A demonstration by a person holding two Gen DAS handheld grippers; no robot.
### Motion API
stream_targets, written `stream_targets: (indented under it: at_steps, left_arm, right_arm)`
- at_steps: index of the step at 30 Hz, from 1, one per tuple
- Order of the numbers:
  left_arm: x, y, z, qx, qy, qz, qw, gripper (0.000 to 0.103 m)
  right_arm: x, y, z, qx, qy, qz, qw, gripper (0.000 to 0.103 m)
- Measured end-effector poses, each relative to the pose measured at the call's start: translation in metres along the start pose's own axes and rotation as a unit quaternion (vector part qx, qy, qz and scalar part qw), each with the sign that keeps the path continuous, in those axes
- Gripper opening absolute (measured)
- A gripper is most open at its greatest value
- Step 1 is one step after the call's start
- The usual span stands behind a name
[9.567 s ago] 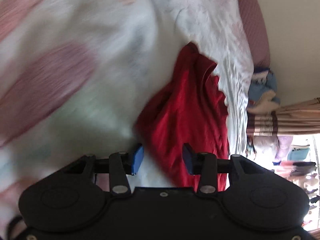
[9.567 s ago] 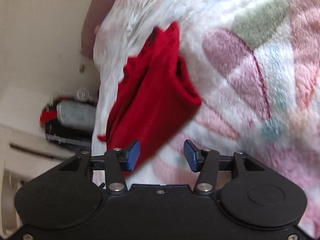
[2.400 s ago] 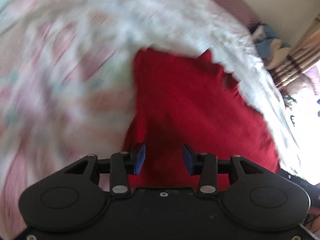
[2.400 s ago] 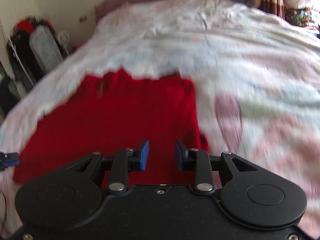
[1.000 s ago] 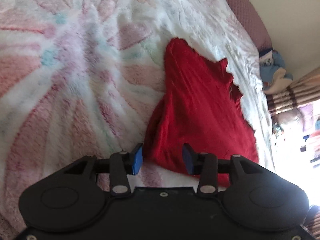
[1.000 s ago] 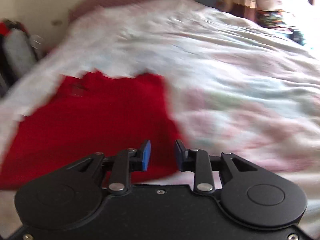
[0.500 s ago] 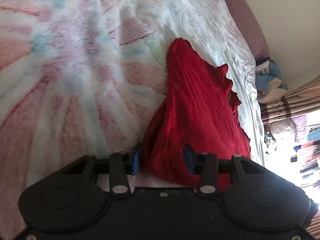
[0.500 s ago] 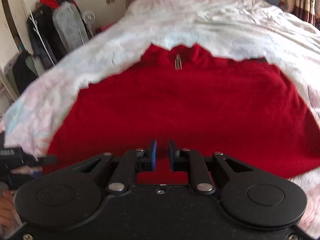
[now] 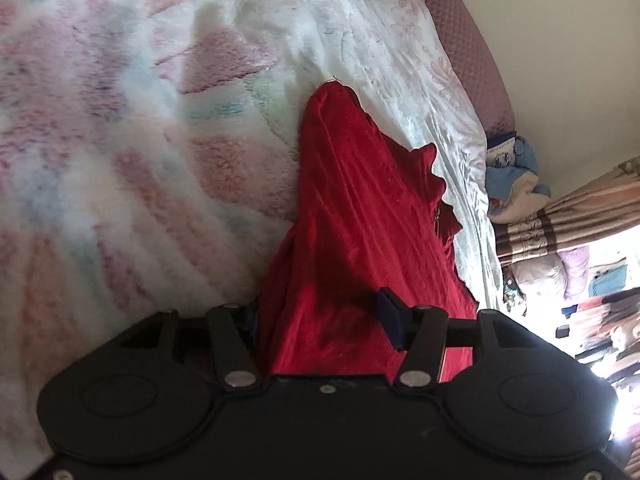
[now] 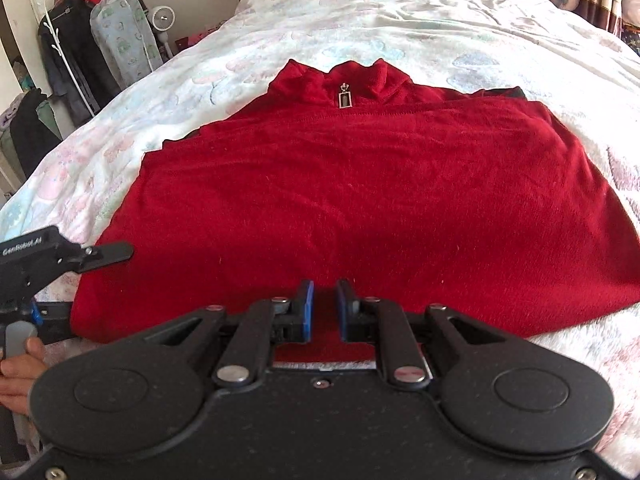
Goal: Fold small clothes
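A red fleece top (image 10: 360,184) with a zip collar lies spread flat on the bed, collar at the far end. My right gripper (image 10: 324,308) is nearly shut over the middle of its near hem; whether it pinches the cloth is unclear. In the left wrist view the top (image 9: 360,240) fills the gap between the jaws of my left gripper (image 9: 320,316), which stand wide apart at its corner; the left fingertip is hidden by the cloth. The left gripper also shows in the right wrist view (image 10: 104,254) at the hem's left corner.
The bed has a fluffy pastel flower blanket (image 9: 120,140) and a white floral sheet (image 10: 400,12). A clothes rack (image 10: 80,40) stands at the left of the bed. Pillows (image 9: 516,176) and curtains (image 9: 568,220) are at the far right.
My left gripper has pushed forward so the top's corner now sits between its open jaws. My right gripper has closed down and settled at the middle of the near hem.
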State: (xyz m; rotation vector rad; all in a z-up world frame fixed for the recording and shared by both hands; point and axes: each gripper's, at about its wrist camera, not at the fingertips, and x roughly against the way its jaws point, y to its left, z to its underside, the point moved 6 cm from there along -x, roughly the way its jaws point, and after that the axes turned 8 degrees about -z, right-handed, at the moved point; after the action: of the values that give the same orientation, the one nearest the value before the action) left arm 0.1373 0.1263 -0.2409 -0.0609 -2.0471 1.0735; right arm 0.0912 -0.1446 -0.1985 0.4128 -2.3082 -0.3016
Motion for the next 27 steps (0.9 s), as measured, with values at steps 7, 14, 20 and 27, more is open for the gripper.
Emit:
stream_targets:
  at_steps: [7,14,20,27]
  left_arm:
    - [-0.001,-0.009,0.000,-0.012,-0.002,-0.001,0.9999,0.011]
    - [0.001,-0.022,0.001,-0.047,-0.021,-0.018,0.9985,0.007]
    - [0.005,-0.039,-0.003,-0.062,-0.029,-0.009,0.9976,0.006]
    - [0.008,-0.064,-0.009,-0.105,-0.032,0.001,0.9939,0.006]
  right_arm:
    - [-0.002,-0.001,0.000,0.001,0.004,0.004,1.000,0.013]
    - [-0.005,-0.002,0.002,0.000,0.004,0.004,1.000,0.013]
    - [-0.003,-0.005,0.003,-0.003,0.001,-0.002,1.000,0.013]
    - [0.050,-0.050,-0.017,0.023,-0.080,0.094,0.992,0.013]
